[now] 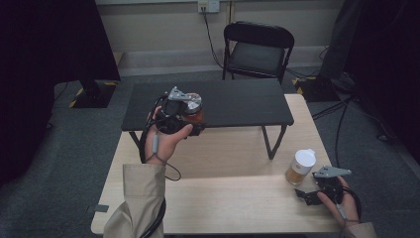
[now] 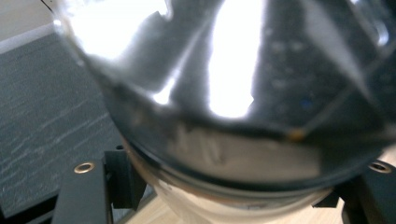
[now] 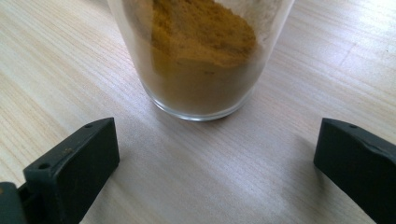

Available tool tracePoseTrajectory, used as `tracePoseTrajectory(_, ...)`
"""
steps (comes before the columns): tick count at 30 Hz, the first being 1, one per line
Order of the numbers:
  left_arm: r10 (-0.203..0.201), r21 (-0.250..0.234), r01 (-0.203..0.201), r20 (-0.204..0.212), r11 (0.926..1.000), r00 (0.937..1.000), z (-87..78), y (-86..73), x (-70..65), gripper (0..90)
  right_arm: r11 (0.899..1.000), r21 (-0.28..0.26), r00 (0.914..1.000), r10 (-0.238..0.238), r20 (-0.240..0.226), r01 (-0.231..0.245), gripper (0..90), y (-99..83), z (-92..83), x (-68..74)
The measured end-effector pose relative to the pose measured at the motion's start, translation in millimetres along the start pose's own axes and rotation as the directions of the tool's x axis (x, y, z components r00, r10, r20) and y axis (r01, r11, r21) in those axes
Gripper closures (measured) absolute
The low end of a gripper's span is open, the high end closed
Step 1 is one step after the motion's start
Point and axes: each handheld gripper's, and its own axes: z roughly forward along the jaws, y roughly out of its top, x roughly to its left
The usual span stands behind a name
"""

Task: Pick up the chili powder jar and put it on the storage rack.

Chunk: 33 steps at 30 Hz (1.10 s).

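No lettering, label, brand, number or sign is clear enough to read on anything in these views.

Dim room, blurred close-ups, bright glare

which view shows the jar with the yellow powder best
The right gripper view: the jar of yellow powder stands close ahead of the open right gripper on the wooden table. The high view shows the whole jar, with its white lid, small.
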Motion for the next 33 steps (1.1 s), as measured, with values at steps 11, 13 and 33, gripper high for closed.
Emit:
tracePoseTrajectory(11, -0.030, 0.003, 0.030, -0.029, 0.9995, 0.9991, 24.8, 13.9, 0.3, 30.6, 1.000, 0.001, 1.0000, 0.001, 0.000, -0.001, 0.0, 0.1, 0.0, 0.1)
tracePoseTrajectory(13, -0.028, 0.006, 0.029, -0.033, 0.9996, 0.9991, 27.0, 15.3, -0.4, 30.6, 1.000, 0.000, 1.0000, 0.000, 0.000, 0.000, 0.0, 0.0, 0.0, 0.0)
tracePoseTrajectory(33, -0.057, 0.000, 0.057, -0.072, 0.9984, 0.9958, 51.7, 25.6, -1.9, 30.6, 1.000, 0.000, 1.0000, 0.000, 0.000, 0.000, 0.0, 0.1, 0.0, 0.0)
